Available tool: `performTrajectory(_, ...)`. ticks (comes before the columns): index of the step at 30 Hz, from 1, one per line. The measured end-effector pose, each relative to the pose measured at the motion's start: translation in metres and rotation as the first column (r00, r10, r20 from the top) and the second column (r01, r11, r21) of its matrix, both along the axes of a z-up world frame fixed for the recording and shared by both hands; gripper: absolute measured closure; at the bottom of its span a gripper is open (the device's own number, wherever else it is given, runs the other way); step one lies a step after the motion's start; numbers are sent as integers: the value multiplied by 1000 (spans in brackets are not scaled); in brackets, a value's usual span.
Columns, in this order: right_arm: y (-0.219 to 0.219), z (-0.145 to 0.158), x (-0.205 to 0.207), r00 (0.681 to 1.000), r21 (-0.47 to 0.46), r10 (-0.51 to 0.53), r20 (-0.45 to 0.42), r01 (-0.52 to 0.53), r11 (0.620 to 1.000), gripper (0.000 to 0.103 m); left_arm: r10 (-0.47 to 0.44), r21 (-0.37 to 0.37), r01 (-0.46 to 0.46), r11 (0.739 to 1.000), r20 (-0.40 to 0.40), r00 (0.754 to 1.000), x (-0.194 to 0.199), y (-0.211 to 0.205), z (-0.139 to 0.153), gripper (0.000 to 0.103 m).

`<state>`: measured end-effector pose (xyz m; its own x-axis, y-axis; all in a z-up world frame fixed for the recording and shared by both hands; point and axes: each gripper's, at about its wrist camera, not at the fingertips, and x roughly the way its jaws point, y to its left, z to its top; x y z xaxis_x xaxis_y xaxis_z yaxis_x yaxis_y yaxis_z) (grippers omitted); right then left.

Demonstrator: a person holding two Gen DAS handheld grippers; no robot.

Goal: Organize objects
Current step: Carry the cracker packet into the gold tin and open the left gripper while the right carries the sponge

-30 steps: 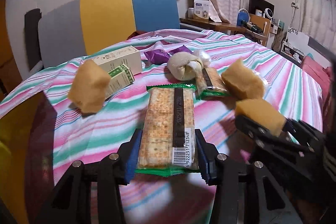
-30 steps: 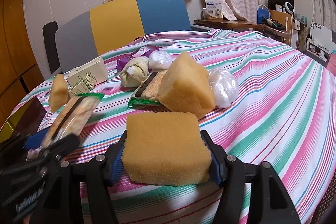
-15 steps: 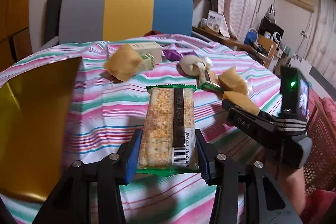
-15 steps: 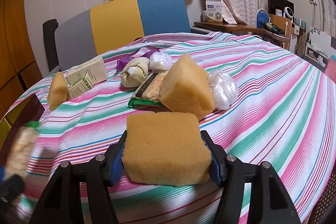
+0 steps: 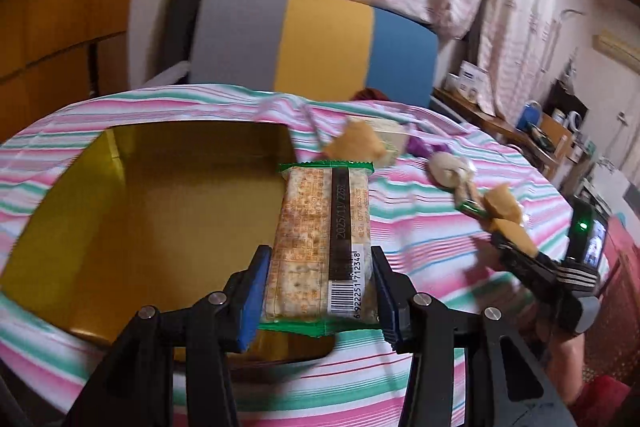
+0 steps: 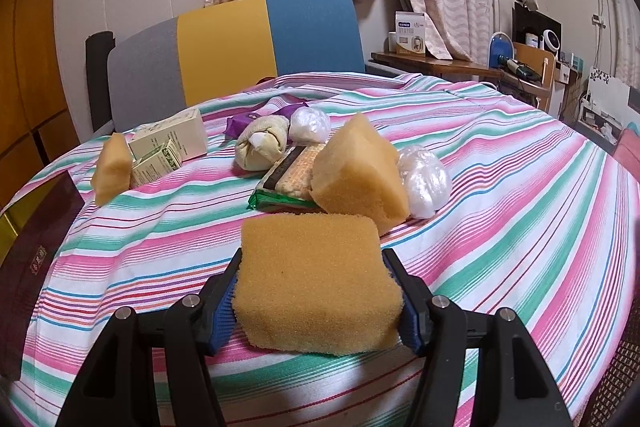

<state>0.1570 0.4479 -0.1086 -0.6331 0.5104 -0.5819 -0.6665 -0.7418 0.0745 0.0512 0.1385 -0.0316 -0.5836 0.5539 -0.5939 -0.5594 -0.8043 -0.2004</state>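
Observation:
My left gripper (image 5: 318, 291) is shut on a green-edged cracker pack (image 5: 320, 239) and holds it above the right edge of an open gold-lined box (image 5: 160, 219) on the striped table. My right gripper (image 6: 314, 291) is shut on a yellow sponge (image 6: 316, 279) and holds it just above the tablecloth near the front. It also shows in the left wrist view (image 5: 516, 239) at the right, with the sponge (image 5: 514, 233) in it.
On the cloth lie a second sponge (image 6: 360, 167), a third sponge (image 6: 112, 167), another cracker pack (image 6: 292, 175), two cream cartons (image 6: 168, 143), a cloth bundle (image 6: 262, 143), two white plastic bags (image 6: 424, 179) and a purple wrapper (image 6: 244, 121). A chair (image 6: 240, 47) stands behind. The box's dark side (image 6: 28, 267) is at the left.
My left gripper has swung left with the cracker pack and now hangs over the gold box's right edge. My right gripper has held still with the sponge.

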Motion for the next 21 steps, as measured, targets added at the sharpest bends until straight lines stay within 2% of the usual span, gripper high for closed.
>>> performTrajectory(8,-8,8,-3,999,46,-20,37,19,999,38,117,-55,-117,992,4,993,-24,-48,-9,55)
performTrajectory(10,-15,19,0,1000,44,-4,-8,5,999,38,145,-64,-144,987,13,989,-30,-62,-12,55)
performTrajectory(13,-34,41,0,995,27,59,-85,-57,998,38,189,-70,-187,980,14,982,-41,-81,-14,55)
performTrajectory(15,-50,55,-6,986,18,121,-117,-120,993,38,213,-78,-212,974,11,977,-48,-91,-15,65)
performTrajectory(21,-104,78,-32,936,6,310,-166,-313,950,38,287,-96,-283,954,30,957,-61,-114,-22,66)
